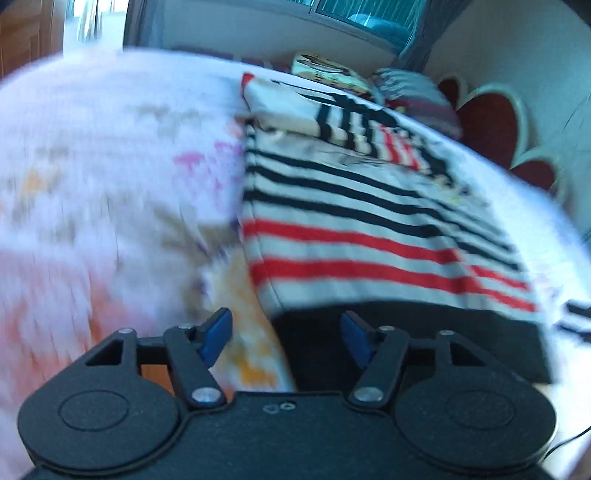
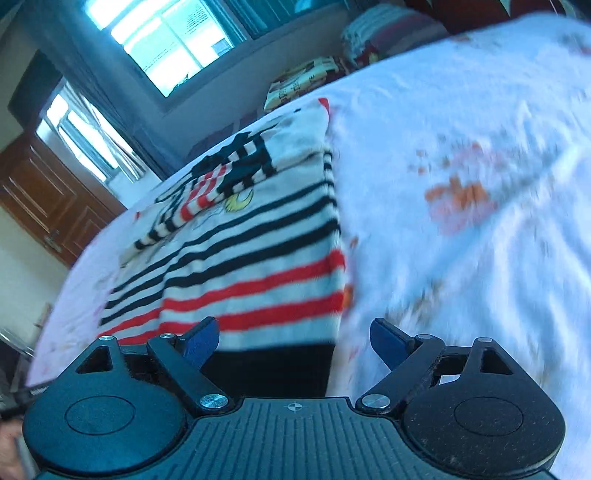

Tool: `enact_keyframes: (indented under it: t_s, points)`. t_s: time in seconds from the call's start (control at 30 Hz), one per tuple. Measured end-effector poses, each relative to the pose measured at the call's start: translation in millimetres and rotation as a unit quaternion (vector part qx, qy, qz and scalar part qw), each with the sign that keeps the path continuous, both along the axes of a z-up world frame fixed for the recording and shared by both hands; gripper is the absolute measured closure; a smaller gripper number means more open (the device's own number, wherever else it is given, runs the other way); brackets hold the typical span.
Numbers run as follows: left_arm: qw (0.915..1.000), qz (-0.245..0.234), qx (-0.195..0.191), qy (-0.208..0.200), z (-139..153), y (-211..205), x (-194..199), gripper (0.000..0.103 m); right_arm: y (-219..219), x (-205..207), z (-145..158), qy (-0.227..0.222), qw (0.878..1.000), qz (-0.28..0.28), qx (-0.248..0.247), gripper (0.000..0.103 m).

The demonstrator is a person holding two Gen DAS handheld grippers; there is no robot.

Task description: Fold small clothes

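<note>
Left gripper [image 1: 286,338]: I am holding my 2 blue fingers [image 1: 218,334] spread apart, nothing pinched between them. The bed sheet and the dark hem are showing through the gap.

Right gripper [image 2: 293,341]: I am holding my 2 fingers [image 2: 388,341] spread wide, nothing gripped. The hem's right corner is lying in the gap, untouched as far as I can tell.

Striped sweater [image 1: 351,229]: it is lying flat on the bed, white with black stripes toward 12 o'clock and red stripes toward 6 o'clock, ending in a black hem [image 1: 406,343]. In the left view it is running from 12 to 4 o'clock of my fingers; in the right view it is lying from 9 to 12 o'clock. Its sides are looking straight, with a sleeve [image 2: 207,192] lying folded across the chest.

Bed sheet [image 2: 461,221]: pale with orange and pink prints, heavily blurred in both views.

Pillows [image 2: 388,33]: they are sitting at the far end of the bed, at 12 o'clock beyond the sweater.

Window [image 2: 166,40]: bright, at 11 o'clock in the right view.

Wooden door [image 2: 40,199]: at 9 o'clock in the right view.
</note>
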State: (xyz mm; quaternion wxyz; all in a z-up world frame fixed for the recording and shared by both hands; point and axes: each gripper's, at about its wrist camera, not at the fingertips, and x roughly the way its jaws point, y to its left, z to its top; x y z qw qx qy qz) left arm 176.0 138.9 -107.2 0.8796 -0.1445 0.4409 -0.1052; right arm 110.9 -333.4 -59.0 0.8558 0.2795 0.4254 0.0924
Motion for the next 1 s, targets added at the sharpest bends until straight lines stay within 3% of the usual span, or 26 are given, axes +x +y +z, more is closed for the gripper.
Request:
enact_keyframes:
  t_s: [0.1,0.2,0.37,0.53,0.6,0.63,0.7,0.77,0.8,0.9,1.0]
  points:
    - [0.9907,-0.006,-0.13,0.037,-12.9,11.1,-11.3,0.047,-5.1,-15.2,-8.3,0.021,0.998,-0.017,0.05,0.032]
    - [0.9829,-0.003,-0.18,0.037,-25.5,12.8,-17.2,0.047,-5.3,-25.0,-23.5,0.041,0.995,-0.032,0.087,0.042]
    - [0.9646,-0.008,-0.259,0.05,-40.7,13.2,0.1,0.05,-1.6,-17.8,-28.6,0.035,0.991,-0.03,0.123,0.042]
    - [0.9581,-0.007,-0.28,0.06,-51.4,7.3,10.2,0.072,4.0,0.1,-33.2,0.043,0.99,0.004,0.137,0.046]
    - [0.9613,-0.006,-0.27,0.056,-52.1,5.8,8.3,0.076,6.8,1.7,-37.7,0.059,0.989,0.02,0.137,0.07]
    - [0.9622,-0.005,-0.267,0.053,-51.5,5.6,6.1,0.076,6.7,1.0,-39.4,0.06,0.989,0.021,0.135,0.072]
    - [0.9643,0.003,-0.26,0.048,-48.9,6.1,1.3,0.073,2.5,-2.7,-43.7,0.063,0.987,0.011,0.149,0.078]
    - [0.9672,0.001,-0.253,0.024,-40.8,8.5,-6.3,0.048,-1.0,-6.1,-44.8,0.063,0.986,0.009,0.156,0.079]
    - [0.9691,0.005,-0.246,0.017,-37.9,10.6,-9.2,0.044,-1.1,-7.9,-44.1,0.061,0.986,0.013,0.157,0.079]
    - [0.9758,0.028,-0.217,-0.002,-34.1,18.7,-6.8,0.044,0.9,-10.4,-43.3,0.059,0.986,0.022,0.153,0.079]
    - [0.9692,0.051,-0.241,-0.008,-37.6,30.1,9.7,0.043,0.0,-10.1,-43.7,0.057,0.987,0.011,0.153,0.079]
